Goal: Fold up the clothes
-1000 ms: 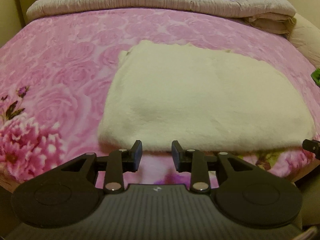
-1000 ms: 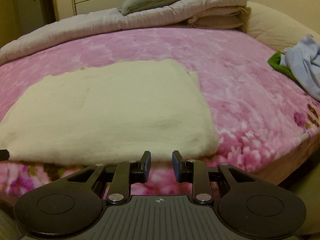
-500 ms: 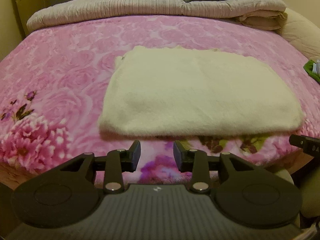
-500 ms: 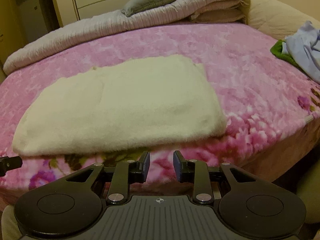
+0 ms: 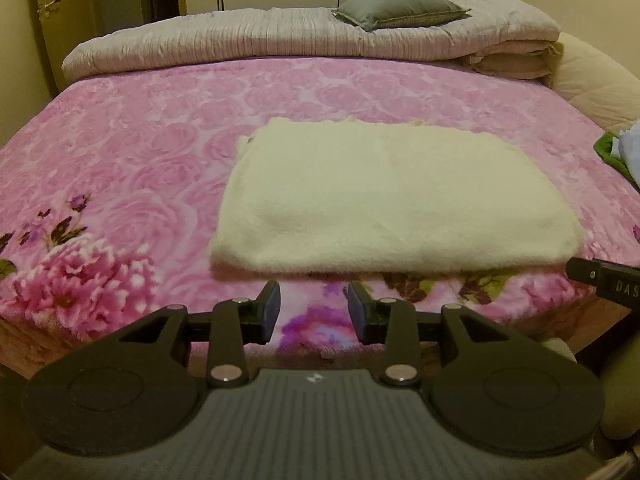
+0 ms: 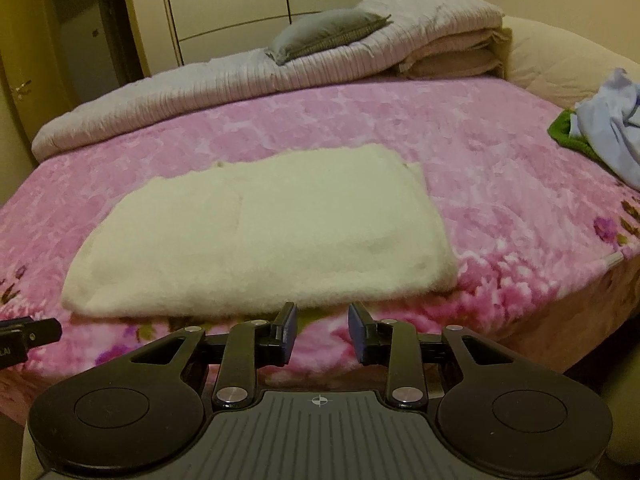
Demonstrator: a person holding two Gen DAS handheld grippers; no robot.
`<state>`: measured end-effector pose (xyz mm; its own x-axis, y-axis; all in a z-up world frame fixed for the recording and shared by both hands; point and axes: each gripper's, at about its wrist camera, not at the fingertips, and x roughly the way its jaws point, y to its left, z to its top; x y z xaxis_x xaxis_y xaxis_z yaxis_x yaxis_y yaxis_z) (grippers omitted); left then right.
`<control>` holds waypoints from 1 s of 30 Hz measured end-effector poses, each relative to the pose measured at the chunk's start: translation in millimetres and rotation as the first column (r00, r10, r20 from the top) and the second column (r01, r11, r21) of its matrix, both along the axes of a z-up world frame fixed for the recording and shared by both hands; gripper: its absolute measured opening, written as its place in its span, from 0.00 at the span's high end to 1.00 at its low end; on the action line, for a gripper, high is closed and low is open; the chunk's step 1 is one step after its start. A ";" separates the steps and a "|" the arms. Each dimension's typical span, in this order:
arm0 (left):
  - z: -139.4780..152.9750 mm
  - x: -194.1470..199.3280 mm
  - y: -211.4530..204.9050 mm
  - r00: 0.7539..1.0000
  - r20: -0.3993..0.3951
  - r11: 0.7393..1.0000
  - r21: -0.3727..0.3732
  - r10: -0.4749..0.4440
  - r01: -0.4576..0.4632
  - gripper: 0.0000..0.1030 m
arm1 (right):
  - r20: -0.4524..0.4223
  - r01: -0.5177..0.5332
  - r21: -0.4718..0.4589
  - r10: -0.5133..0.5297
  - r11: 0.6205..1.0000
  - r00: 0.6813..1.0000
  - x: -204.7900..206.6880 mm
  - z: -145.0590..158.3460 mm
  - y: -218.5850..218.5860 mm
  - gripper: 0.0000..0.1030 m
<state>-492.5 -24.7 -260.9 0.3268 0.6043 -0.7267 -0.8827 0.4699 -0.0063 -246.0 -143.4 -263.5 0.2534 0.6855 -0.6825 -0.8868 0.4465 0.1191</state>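
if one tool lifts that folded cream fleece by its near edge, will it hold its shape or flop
The folded cream fleece would probably flop: it looks soft and fuzzy, with rounded, sagging edges. Its stacked layers would likely peel open if lifted at one spot. On the plush pink bedspread, a push would probably bunch it rather than slide it.

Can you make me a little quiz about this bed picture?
1. True or false: the left gripper is holding the cream garment.
2. Where does the grey pillow lie: A on the folded quilt, B on the floor, C on the garment?
3. Fill in: beside the blue clothes at the bed's right edge peeks something coloured ____.

Key: 1 false, both it and the right gripper are open and empty, short of the garment. 2 A. 3 green.
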 end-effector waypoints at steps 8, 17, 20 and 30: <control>-3.3 4.3 1.3 1.000 -0.003 1.000 -0.006 -0.019 0.019 0.68 | -0.009 0.004 -0.010 -0.004 1.000 1.000 5.0 -4.3 3.9 0.67; -20.7 0.4 38.3 1.000 0.004 0.999 -0.051 -0.018 0.018 0.68 | -0.054 0.027 -0.028 -0.029 0.999 0.998 34.2 -20.4 11.8 0.67; -26.3 -4.4 62.2 1.000 0.001 0.998 -0.064 -0.005 0.005 0.68 | -0.078 0.057 -0.027 -0.059 0.998 0.995 65.5 -25.8 15.9 0.67; -39.1 16.5 195.2 0.998 0.059 0.996 -0.087 -0.031 0.036 0.64 | -0.217 0.041 0.078 -0.024 0.996 0.976 181.3 -26.1 74.8 0.67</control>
<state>-476.0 170.4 -300.0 0.3889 0.5269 -0.7558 -0.8634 0.4947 -0.0993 -64.6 -68.6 -289.7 0.1293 0.7347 -0.6660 -0.8215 0.4555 0.3430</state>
